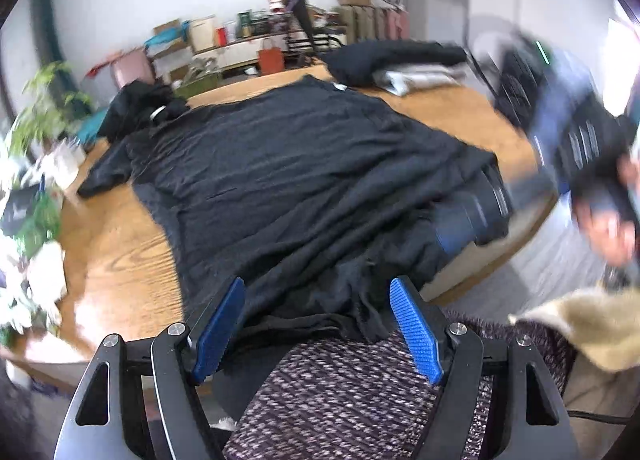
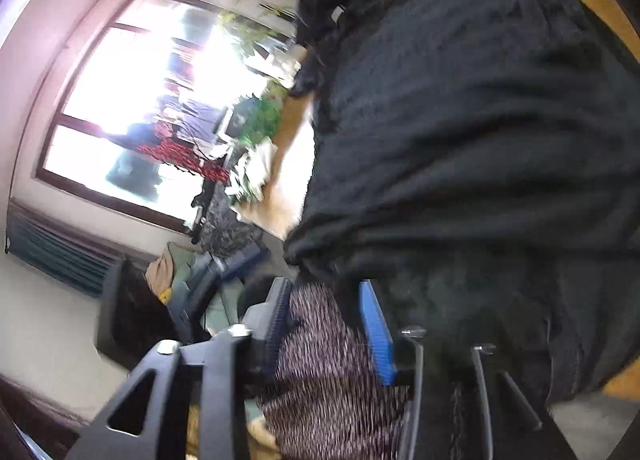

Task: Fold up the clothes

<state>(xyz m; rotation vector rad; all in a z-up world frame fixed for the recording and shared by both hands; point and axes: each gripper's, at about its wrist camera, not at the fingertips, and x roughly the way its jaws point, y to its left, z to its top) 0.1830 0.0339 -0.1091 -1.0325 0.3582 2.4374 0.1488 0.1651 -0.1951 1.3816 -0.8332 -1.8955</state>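
A large black garment (image 1: pixel 304 164) lies spread over the wooden table (image 1: pixel 120 260), its hem hanging off the near edge. My left gripper (image 1: pixel 318 284) is open at that hem, with bunched black cloth lying loose between its blue pads (image 1: pixel 416 332). In the left wrist view my right gripper (image 1: pixel 476 212) is blurred at the garment's right corner, with a hand behind it. In the right wrist view, which is rolled sideways, the right gripper (image 2: pixel 324 288) stands open. The black garment (image 2: pixel 472 132) lies just beyond its blue pad (image 2: pixel 378 336), and only speckled fabric shows between the fingers.
A person's speckled dark knit clothing (image 1: pixel 340 392) is below the table edge. A folded dark pile (image 1: pixel 396 56) and a crumpled black garment (image 1: pixel 140 108) sit at the far side. Plants and papers (image 1: pixel 36 196) crowd the left end. A bright window (image 2: pixel 132 100) is beyond.
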